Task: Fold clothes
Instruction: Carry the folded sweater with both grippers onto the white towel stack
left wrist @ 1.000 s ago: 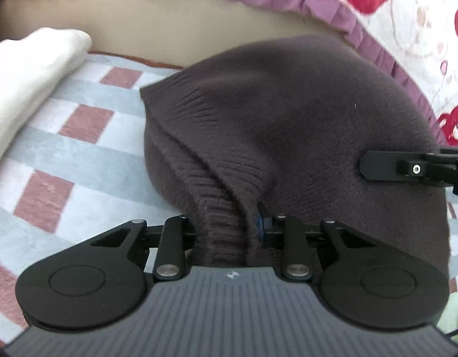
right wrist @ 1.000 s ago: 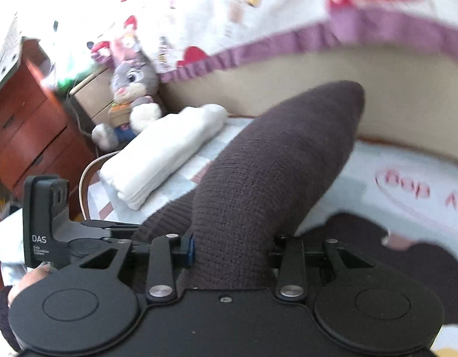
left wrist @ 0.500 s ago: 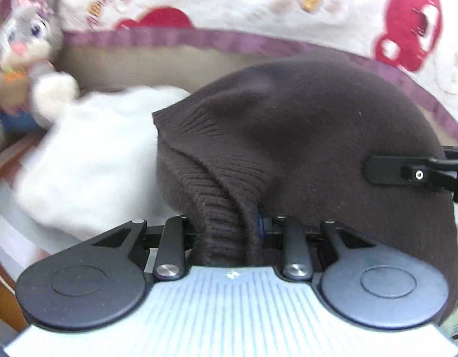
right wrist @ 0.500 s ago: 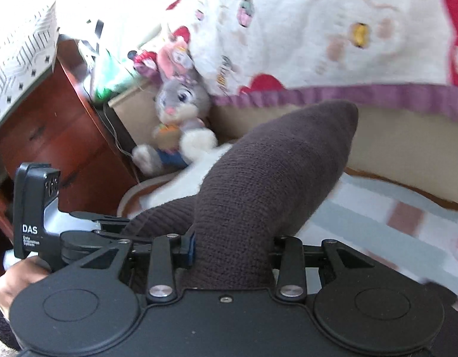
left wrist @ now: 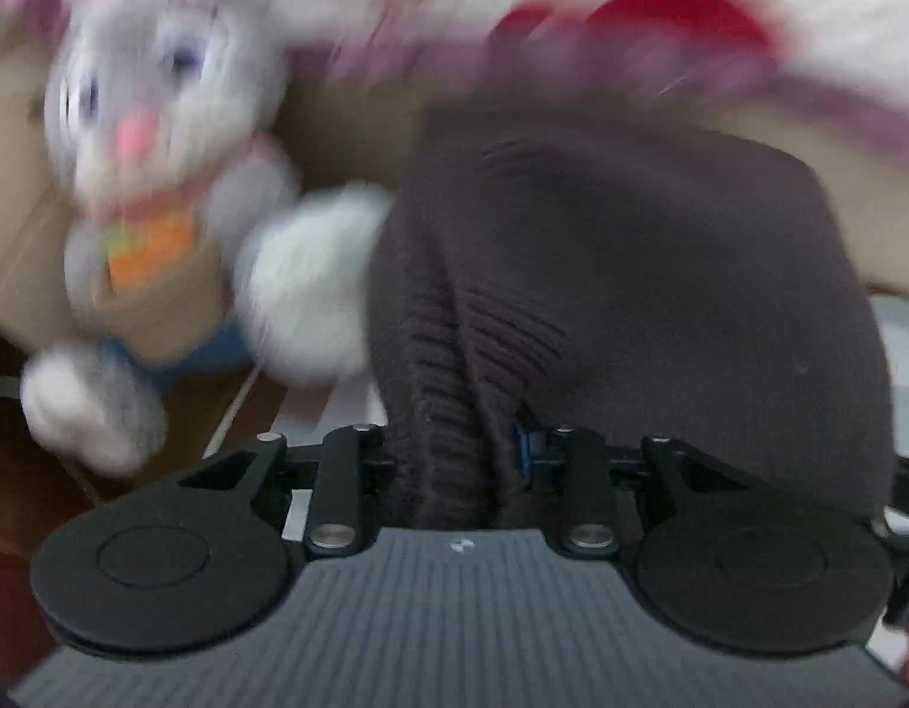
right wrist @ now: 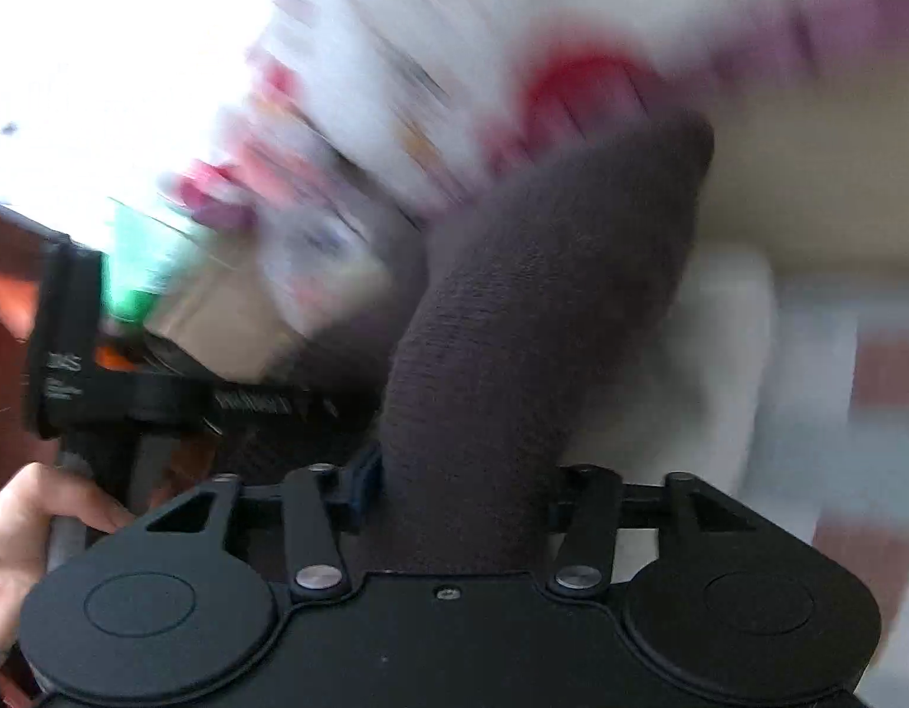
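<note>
So the brown sweater bunches up between both tools. Left tool and right tool have jaws just easing apart, knit still wedged in. Plush bunny blurred. Label on the left tool's body reads roughly "DAS", smeared.

A: Bright daylight, and both views smear hard; the plush rabbit is a streaked blur.

B: The right wrist view blows out to white at its upper left. Only the dark sweater near the lens stays sharp, and fisheye bends the edges.
</note>
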The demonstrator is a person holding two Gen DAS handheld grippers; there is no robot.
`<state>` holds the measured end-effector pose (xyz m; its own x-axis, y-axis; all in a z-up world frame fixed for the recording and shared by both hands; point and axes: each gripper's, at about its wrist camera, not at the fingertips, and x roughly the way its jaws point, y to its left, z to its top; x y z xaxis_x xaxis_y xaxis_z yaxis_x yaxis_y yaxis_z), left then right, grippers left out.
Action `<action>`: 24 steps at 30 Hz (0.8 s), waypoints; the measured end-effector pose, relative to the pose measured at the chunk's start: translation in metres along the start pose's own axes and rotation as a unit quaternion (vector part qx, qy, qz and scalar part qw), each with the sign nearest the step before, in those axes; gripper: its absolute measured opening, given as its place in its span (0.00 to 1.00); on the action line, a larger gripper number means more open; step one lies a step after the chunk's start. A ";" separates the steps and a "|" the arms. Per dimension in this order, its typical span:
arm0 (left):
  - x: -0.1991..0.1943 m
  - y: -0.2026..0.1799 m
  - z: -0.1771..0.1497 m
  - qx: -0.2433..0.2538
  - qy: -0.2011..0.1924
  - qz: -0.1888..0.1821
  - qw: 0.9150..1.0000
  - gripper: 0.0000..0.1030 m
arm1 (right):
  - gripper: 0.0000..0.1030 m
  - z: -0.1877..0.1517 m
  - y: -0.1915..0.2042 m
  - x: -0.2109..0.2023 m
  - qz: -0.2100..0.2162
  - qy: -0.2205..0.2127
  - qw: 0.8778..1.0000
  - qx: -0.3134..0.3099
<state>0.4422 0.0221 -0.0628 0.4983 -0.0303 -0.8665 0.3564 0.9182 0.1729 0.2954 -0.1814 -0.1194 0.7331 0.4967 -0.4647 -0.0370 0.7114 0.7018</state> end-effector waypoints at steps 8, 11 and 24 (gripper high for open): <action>0.024 0.019 -0.026 -0.026 -0.048 -0.023 0.998 0.45 | 0.73 -0.028 -0.040 -0.033 0.090 0.034 0.995 0.018; 0.013 0.030 -0.037 -0.040 -0.068 -0.035 0.996 0.45 | 0.73 -0.042 -0.038 -0.038 0.113 0.053 0.992 0.014; -0.038 0.057 -0.064 -0.082 -0.096 -0.047 0.991 0.45 | 0.28 -0.053 0.038 -0.029 0.180 0.098 0.977 0.051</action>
<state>0.3932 0.1009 -0.0504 0.6159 -0.1788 -0.7673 0.2830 0.9591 0.0037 0.2363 -0.1427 -0.1077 0.5402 0.7986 -0.2653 -0.1936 0.4247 0.8844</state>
